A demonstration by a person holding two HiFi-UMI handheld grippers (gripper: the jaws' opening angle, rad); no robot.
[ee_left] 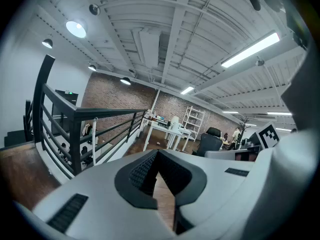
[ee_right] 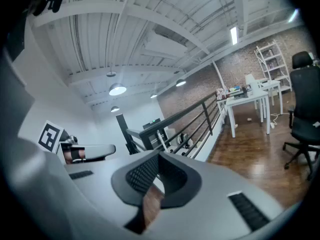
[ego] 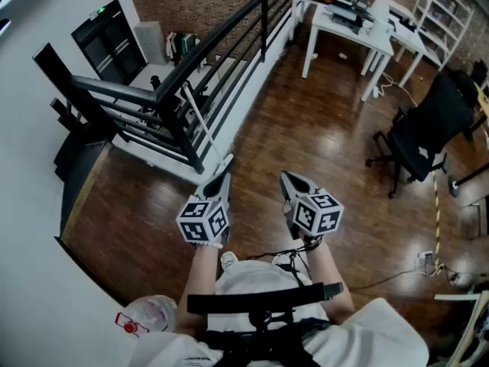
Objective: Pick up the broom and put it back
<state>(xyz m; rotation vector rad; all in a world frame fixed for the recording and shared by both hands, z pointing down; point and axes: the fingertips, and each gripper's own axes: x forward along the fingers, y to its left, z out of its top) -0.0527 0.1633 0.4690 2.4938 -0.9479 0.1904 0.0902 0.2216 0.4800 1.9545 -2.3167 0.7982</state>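
The broom point(ego: 203, 126) has a thin white handle. It leans upright against the black railing point(ego: 229, 37), its lower end on the wood floor just ahead of my left gripper. The handle also shows as a white stick by the railing posts in the left gripper view point(ee_left: 94, 141) and the right gripper view point(ee_right: 162, 140). My left gripper point(ego: 220, 176) is shut and empty, its tips close to the broom's foot but apart from it. My right gripper point(ego: 289, 177) hangs level with it, a little to the right, shut with nothing between its jaws.
The railing guards a stairwell at the left. White tables point(ego: 348, 29) stand at the back, a white shelf rack point(ego: 443, 6) is at the far right, and a black office chair point(ego: 424, 132) sits on the right. Cables point(ego: 428, 262) lie on the floor near my right side.
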